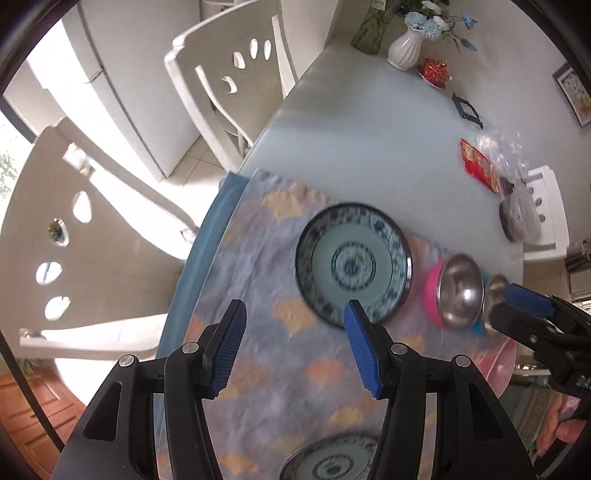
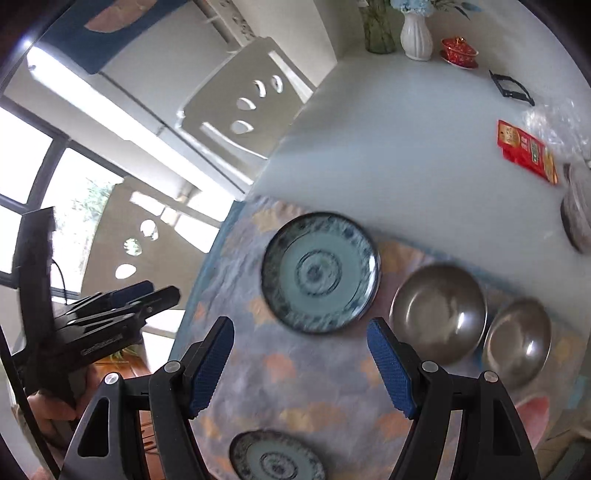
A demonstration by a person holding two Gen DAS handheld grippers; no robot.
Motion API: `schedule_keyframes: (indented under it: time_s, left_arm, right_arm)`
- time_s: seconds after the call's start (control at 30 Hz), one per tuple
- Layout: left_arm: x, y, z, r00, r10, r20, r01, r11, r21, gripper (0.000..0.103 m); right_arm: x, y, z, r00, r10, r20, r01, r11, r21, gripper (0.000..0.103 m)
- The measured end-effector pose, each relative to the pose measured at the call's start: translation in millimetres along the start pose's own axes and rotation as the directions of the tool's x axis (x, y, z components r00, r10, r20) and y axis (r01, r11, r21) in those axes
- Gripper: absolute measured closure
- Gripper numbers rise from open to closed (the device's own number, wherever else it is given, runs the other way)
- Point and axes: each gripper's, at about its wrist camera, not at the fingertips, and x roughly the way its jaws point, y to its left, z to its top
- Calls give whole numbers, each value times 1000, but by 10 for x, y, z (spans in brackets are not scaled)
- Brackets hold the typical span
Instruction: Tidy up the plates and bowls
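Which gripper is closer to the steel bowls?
Right, by the look of it. The right gripper hangs open just beside the steel bowls; the left gripper, also open, hovers further off, over the cloth on the plate's other side.

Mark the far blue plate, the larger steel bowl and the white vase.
far blue plate [image 2: 319,272], right wrist view, its centre ring.
larger steel bowl [image 2: 439,314], right wrist view, its inner floor.
white vase [image 1: 404,50], left wrist view, its ribbed belly.

Two blue patterned plates [image 2: 320,272] [image 2: 277,459], two steel bowls [image 2: 439,309] [image 2: 519,343], two grippers [image 2: 300,363] [image 1: 295,349], two white chairs [image 1: 236,70] [image 1: 66,236], two vases [image 2: 416,35] [image 2: 376,29], one red packet [image 2: 526,151], one red lidded cup [image 2: 458,50].
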Motion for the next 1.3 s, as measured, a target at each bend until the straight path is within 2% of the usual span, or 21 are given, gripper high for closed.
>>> schedule_keyframes:
  time_s: [0.1, 0.23, 0.4, 0.57, 0.67, 0.8, 0.93, 1.0, 1.1, 1.3]
  left_arm:
    - [237, -55, 147, 1000, -12, -24, 12, 1000, 3, 50]
    - [703, -75, 263, 995, -26, -94, 25, 1000, -5, 50]
    - [1231, -75, 260, 985, -29, -170, 25, 999, -31, 50]
    - [1504, -158, 208, 981, -42, -191, 38, 999, -26, 50]
    - [1643, -244, 150, 976, -39, -214, 38, 999, -7, 50]
    - [1628, -364, 87, 984, -18, -175, 23, 999, 29, 50]
    - [1606, -464, -19, 993, -9, -119, 10, 1000, 9, 51]
    - [1572, -482, -87, 995, -3, -97, 4, 1000, 10, 50]
    - [1537, -492, -137, 996, -10, -94, 11, 1000, 15, 51]
    - [1454, -420, -146, 994, -6, -108, 7, 1000, 3, 51]
  right_arm:
    - [271, -113, 245, 999, -9, -39, 10, 1000, 20, 30]
    - [779, -247, 479, 996, -11, -91, 15, 999, 38, 30]
    - [1381, -464, 642, 986, -51, -159, 63, 996, 70, 30]
    - [1783, -574, 712, 970, -117, -211, 131, 990, 55, 30]
    - [1983, -605, 732, 962, -123, -245, 140, 989, 52, 30]
    - [2066, -552, 743, 955, -161, -251, 168, 986, 7, 30]
    - [2050, -509, 695, 959, -144, -244, 149, 989, 6, 30]
    - [2062, -432, 672, 956, -163, -243, 167, 986, -5, 30]
    - [2051, -395, 625, 953, -178, -244, 181, 983, -9, 30]
    - [2024, -418, 610, 956, -147, -254, 158, 987, 22, 30]
